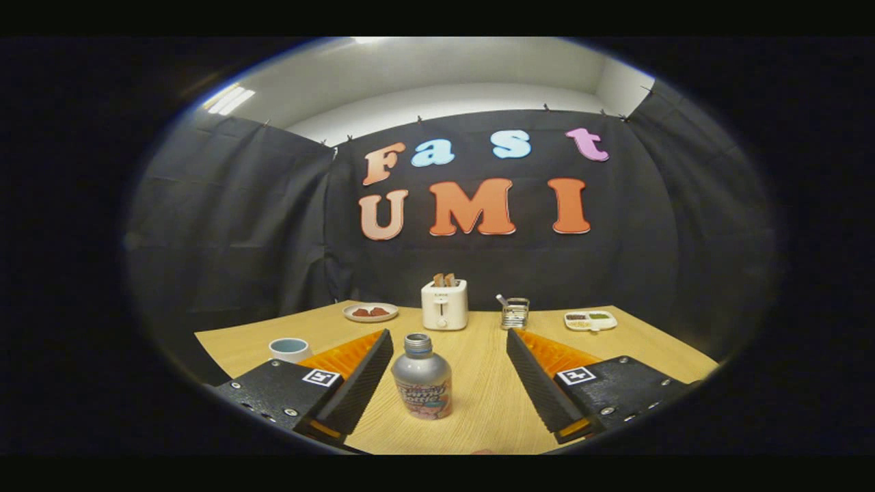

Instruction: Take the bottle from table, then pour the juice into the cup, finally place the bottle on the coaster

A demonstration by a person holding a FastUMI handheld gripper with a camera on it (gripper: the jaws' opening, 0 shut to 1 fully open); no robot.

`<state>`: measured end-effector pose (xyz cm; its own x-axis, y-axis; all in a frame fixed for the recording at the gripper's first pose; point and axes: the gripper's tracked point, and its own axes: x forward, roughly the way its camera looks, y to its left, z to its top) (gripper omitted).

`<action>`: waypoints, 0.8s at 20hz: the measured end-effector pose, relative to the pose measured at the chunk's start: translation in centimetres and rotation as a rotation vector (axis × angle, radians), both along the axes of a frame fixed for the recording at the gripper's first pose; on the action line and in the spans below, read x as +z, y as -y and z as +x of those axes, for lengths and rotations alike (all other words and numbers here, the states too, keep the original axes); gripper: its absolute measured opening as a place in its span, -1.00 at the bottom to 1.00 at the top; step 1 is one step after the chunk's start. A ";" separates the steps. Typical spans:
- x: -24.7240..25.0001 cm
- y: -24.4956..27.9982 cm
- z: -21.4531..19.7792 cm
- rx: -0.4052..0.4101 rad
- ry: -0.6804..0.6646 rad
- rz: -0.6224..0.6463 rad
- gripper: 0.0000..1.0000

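A small silver bottle (422, 376) with a printed label and an uncapped neck stands upright on the wooden table (478, 389). It sits between my two fingers, closer to the left one, with a gap on each side. My gripper (450, 345) is open and touches nothing. A pale blue cup (290, 349) stands on the table just beyond the left finger, partly hidden by it.
Along the table's far side stand a plate with reddish pieces (370, 312), a white toaster with toast in it (444, 304), a small wire rack (515, 313) and a divided white dish (590, 320). Black cloth walls close in the table behind and on both sides.
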<state>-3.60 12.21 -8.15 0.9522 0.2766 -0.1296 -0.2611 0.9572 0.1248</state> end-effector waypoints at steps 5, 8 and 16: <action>-2.8 -1.7 0.4 0.024 -0.050 0.020 0.99; -4.4 -2.7 0.7 0.037 -0.062 -0.001 0.99; -9.5 -4.1 1.8 0.029 -0.167 -0.045 0.99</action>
